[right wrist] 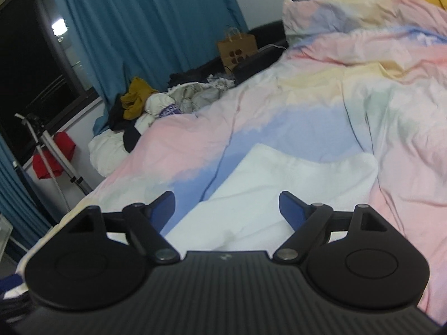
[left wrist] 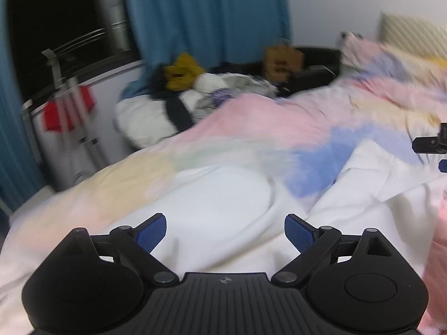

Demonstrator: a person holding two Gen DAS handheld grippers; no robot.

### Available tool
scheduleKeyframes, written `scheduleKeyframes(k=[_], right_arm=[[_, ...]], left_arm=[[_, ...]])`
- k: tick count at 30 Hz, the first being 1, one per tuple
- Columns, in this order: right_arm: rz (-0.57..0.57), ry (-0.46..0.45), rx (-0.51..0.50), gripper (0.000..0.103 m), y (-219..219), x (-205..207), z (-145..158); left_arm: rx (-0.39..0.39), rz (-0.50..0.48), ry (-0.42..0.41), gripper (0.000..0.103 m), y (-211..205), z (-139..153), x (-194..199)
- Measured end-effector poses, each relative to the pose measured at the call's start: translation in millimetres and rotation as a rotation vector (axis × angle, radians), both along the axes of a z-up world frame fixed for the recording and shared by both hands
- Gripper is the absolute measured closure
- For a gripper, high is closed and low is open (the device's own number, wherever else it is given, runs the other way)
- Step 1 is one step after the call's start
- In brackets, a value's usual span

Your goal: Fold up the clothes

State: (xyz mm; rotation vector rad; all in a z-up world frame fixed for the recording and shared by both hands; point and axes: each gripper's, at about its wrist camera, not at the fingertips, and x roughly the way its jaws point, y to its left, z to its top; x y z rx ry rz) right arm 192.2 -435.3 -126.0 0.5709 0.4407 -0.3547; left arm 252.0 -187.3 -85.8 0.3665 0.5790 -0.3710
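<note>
While both grippers hang over the bed with nothing between their fingers, the white cotton garment lies flat on the pastel tie-dye duvet, right in front of them; looks like a pause between folds, not a grasp.

Far left: dark window, teal curtain, a metal tripod stand with a red cloth draped on it; parked out of the way, not part of the job as far as I can judge.

Left gripper: released, blue ribbed pads spread wide, garment's soft rounded fold just ahead of the fingertips; view is motion-blurred, so contact cannot be confirmed.

Beyond the bed edge: heap of unfolded clothes, mustard piece on top, white and dark ones beneath; probably the queue.

Right gripper: also released, jaws apart, hovering above the garment's near edge; its tip shows at the right edge of the left view, so the two sit side by side.

Garment reads as thin, limp knit, one crisp straight edge on the left, rounded corner far right; duvet beneath is wrinkled, so I'd expect it to drag. Brown paper bag stands behind, by the bed's far side.
</note>
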Motion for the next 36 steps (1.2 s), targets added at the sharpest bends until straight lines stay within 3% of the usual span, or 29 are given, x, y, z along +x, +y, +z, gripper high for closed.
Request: scheduleKeyframes(k=[7,10,13,16,18,22,25,30,32,34,36], right_arm=[[0.009,0.042,0.039,0.02,1,18,-22],[0.011,0.057,0.059,0.02,0,24,-30],[0.003,0.068,0.079,0.02,-4,30,-36],[-0.002,0.071,0.094,0.02,-6,33,-40],[-0.009,0.075,0.098,0.02,-6,33,-42],[-0.021,0.071,0.114,0.02,-7,30,-42],[-0.026,0.066,0.118,0.02,-6,27,-39],[-0.023,0.045,0.139,0.02,-4,18,-30],[-0.014,0.023,0.152,0.02,-3,14,-26],[-0.006,0.004,0.144,0.02,-1,13,-23],[-0.002,0.004,0.125,0.02,1,17,-22]], left_arm=[[0.189,-0.037,0.038,0.012,-74,-62,98],[0.19,-0.02,0.057,0.014,-77,-75,123],[0.194,-0.011,0.096,0.036,-71,-80,137],[0.18,-0.027,0.134,0.066,-62,-74,136],[0.203,-0.01,0.1,0.092,-62,-65,130],[0.173,-0.026,0.035,0.095,-56,-24,104],[0.109,-0.06,-0.019,0.096,-40,23,81],[-0.071,-0.198,-0.13,0.096,-1,114,44],[-0.206,-0.233,-0.18,0.096,21,151,40],[-0.334,-0.237,-0.201,0.096,41,172,50],[-0.364,-0.185,-0.207,0.095,47,166,70]])
